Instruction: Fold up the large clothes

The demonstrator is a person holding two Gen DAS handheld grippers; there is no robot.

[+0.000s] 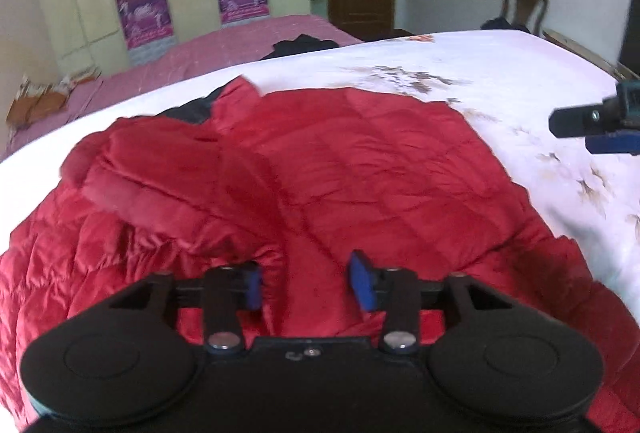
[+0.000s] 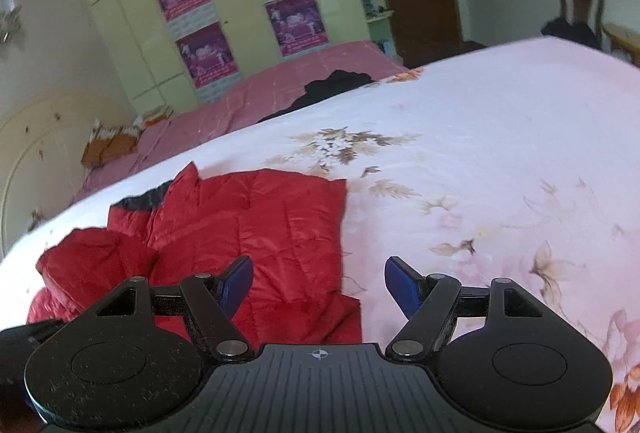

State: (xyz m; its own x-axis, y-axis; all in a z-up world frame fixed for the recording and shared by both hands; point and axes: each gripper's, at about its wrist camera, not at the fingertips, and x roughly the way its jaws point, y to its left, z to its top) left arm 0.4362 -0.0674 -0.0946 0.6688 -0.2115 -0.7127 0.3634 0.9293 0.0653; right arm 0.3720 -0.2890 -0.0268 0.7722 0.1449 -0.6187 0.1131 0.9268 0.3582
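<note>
On the bed [image 2: 480, 121], over the floral sheet, lies the red jacket [image 1: 340, 169], quilted and puffy, part folded, a sleeve [image 1: 132, 177] thrown across its left side. We hold the left gripper [image 1: 306, 283] just above it, fingers apart, nothing between them. Right gripper [image 2: 319, 287] hangs over the jacket's right edge, fingers wide, empty.

Handling, as we judge it: light, soft, springy; the shiny shell looks slippery and will likely puff back after a crease. Best taken at a hem or corner, pinching through both layers, not the padded middle.

Left view shows the whole jacket, a dark lining at the collar, and the right gripper out at the side. Right view shows the jacket's straight right edge and more bare sheet.
</note>
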